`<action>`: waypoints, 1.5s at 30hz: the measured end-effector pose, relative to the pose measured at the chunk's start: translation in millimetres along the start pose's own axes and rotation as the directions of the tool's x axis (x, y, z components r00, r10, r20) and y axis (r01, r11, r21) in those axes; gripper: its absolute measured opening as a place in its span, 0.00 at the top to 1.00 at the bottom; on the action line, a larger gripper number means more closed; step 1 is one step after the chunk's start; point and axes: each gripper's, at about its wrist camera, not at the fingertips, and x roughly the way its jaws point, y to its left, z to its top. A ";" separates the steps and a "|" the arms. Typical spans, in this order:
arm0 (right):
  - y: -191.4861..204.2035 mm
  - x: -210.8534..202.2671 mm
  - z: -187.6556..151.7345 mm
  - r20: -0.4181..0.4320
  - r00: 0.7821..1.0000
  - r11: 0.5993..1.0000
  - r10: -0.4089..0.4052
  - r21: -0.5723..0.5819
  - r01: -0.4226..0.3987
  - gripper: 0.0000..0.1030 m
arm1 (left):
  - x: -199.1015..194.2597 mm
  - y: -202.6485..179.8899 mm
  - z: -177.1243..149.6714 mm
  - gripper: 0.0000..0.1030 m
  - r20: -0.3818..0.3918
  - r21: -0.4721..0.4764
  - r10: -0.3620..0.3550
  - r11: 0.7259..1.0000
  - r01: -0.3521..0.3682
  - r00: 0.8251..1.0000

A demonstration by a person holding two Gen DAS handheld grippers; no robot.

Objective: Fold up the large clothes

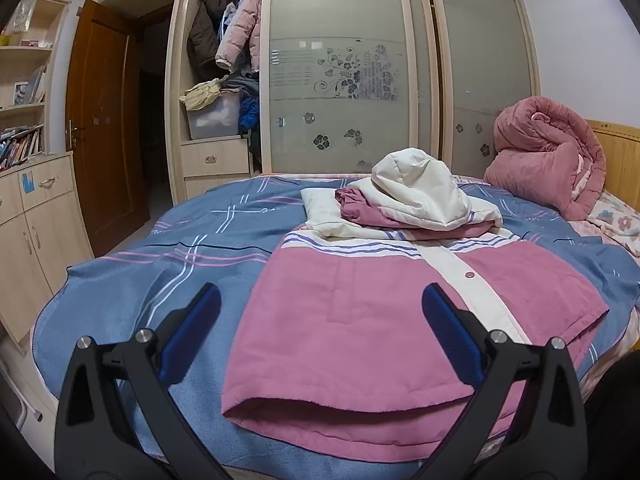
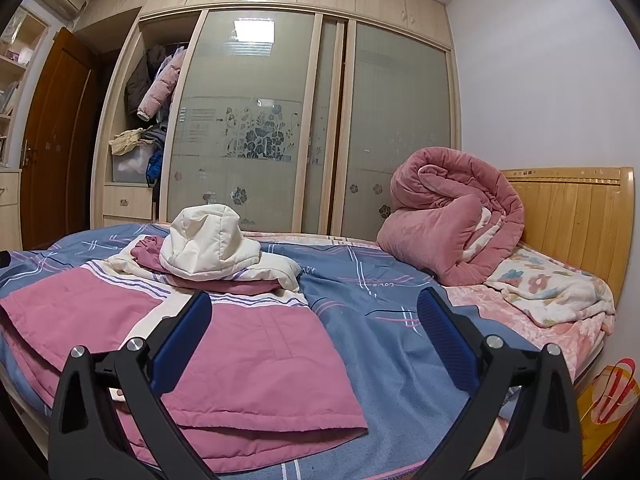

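the padded pink and cream hooded jacket [image 1: 360,320] lies mid-frame on the blue plaid bed cover [image 1: 132,280], sleeves and hood bundled on top. the final body fold looks undone; the left claw [image 1: 320,332] and right claw [image 2: 316,336] hover spread wide, holding nothing.

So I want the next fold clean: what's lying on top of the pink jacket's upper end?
The cream hood sits piled on the folded-in sleeves, atop the pink jacket. The collar beneath is covered and cannot be seen.

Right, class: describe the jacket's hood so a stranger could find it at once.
Start at the bed with the blue striped cover. A pink jacket lies across it. At its far end sits the hood, the only puffy cream mound.
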 end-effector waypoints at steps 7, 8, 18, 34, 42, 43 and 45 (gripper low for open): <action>17.5 -1.8 -3.0 -0.032 0.997 0.985 0.073 -0.151 -0.077 0.01 | -0.4 0.8 -1.7 0.02 -0.018 0.026 -0.044 0.999 0.044 0.999; 22.8 -1.9 -4.7 -0.051 0.994 0.974 0.097 -0.201 -0.105 0.01 | -0.5 1.0 -2.2 0.02 -0.024 0.039 -0.048 0.998 0.049 0.999; -14.7 -11.5 -7.2 -0.040 0.998 0.990 0.053 -0.126 -0.058 0.01 | -2.7 9.6 -5.3 0.02 -0.044 0.082 -0.020 0.996 0.024 0.999; -10.4 -3.6 -15.3 -0.080 0.993 0.950 0.083 -0.294 -0.103 0.01 | -5.0 10.3 -7.9 0.02 -0.036 0.359 -0.038 0.932 0.048 0.999; 30.4 7.0 -53.0 -0.083 0.991 0.805 0.109 -0.577 -0.137 0.01 | -5.6 -6.2 -31.4 0.02 -0.023 0.529 -0.150 0.837 0.139 0.988; 33.2 8.1 -58.4 -0.089 0.990 0.796 0.113 -0.588 -0.144 0.01 | -4.3 -5.8 -33.1 0.02 -0.046 0.522 -0.158 0.838 0.159 0.986; 42.5 9.6 -75.2 -0.112 0.985 0.767 0.131 -0.618 -0.173 0.01 | -8.6 -5.9 -35.2 0.02 -0.039 0.531 -0.142 0.835 0.141 0.989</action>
